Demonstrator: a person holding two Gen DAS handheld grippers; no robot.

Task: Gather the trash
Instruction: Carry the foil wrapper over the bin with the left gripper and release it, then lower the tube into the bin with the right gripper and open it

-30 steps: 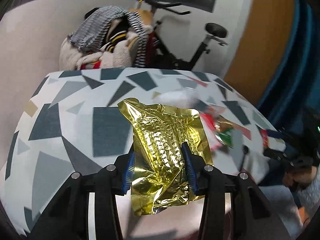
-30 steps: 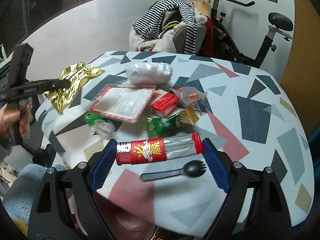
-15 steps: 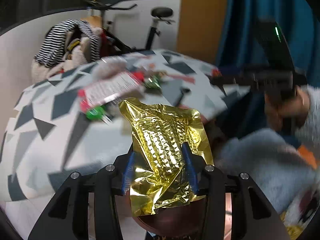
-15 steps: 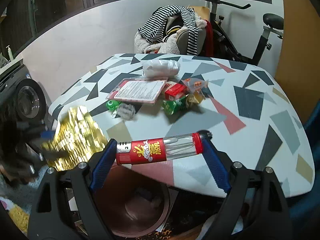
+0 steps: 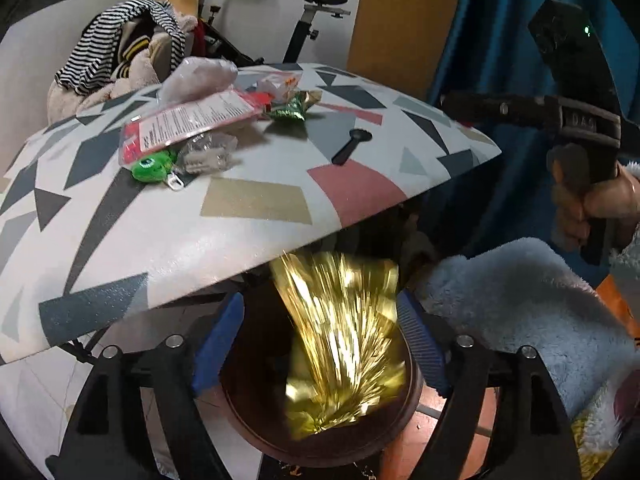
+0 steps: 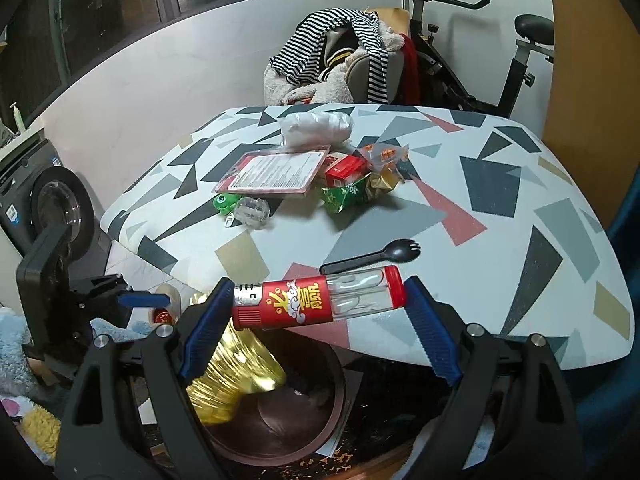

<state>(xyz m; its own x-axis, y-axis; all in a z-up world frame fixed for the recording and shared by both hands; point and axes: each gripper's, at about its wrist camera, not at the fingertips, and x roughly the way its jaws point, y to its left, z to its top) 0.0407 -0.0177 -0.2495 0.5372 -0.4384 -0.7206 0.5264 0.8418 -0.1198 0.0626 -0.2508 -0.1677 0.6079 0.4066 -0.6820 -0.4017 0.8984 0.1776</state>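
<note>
1. Geometric grey, pink and tan shapes pattern the white bench, with an exercise bike and a chair heaped with striped clothes behind it.
2. Gold foil wrapper, crinkled and motion-blurred, hangs free at the bottom centre of the left view, over the mouth of the round brown bin on the floor.
3. Left gripper is spread wide, its blue pads clear of the wrapper; half a second ago it pinched the foil flat.
4. Right gripper clamps a red-labelled clear tube crosswise at the bench's near edge, as before.
5. Only the right view shows the washing machine at left and the wrapper dropping into the bin; the left view alone shows the blue curtain.
6. A black spork and a cluster of packets lie on the bench.
</note>
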